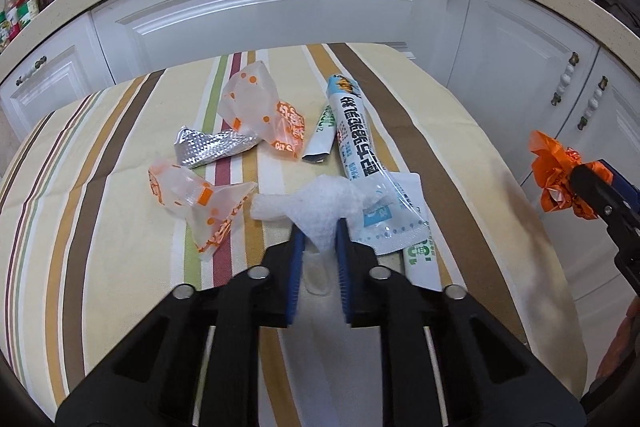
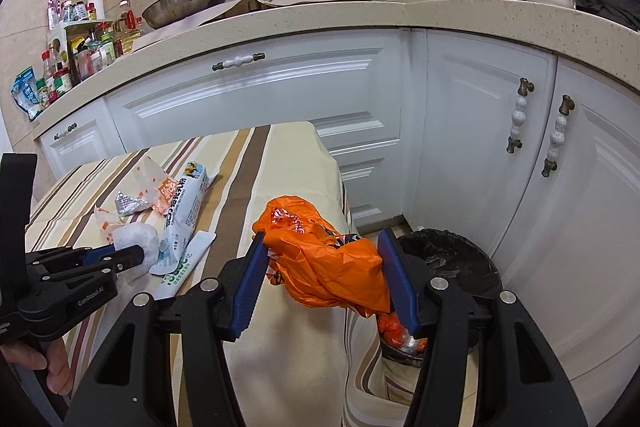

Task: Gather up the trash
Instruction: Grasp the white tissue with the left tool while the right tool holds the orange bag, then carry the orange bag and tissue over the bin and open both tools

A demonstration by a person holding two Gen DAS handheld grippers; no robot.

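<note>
My left gripper (image 1: 320, 227) is shut on a crumpled white tissue (image 1: 320, 203) above the striped tablecloth (image 1: 100, 195); it also shows in the right wrist view (image 2: 138, 251). My right gripper (image 2: 326, 251) is shut on a crumpled orange plastic bag (image 2: 332, 259), held past the table's right edge, near a black-lined trash bin (image 2: 452, 259). It shows in the left wrist view (image 1: 576, 175) with the orange bag (image 1: 552, 171). On the cloth lie two clear orange-printed wrappers (image 1: 260, 107) (image 1: 200, 199), a silver foil wrapper (image 1: 212, 147), a long white-blue packet (image 1: 356, 131) and small sachets (image 1: 320, 135).
White cabinets (image 2: 280, 99) with a beige countertop (image 2: 320, 19) stand behind the table. The bin holds orange and clear trash (image 2: 396, 331). Bottles and jars (image 2: 80, 51), a wok (image 2: 188, 3) and a pot stand on the counter.
</note>
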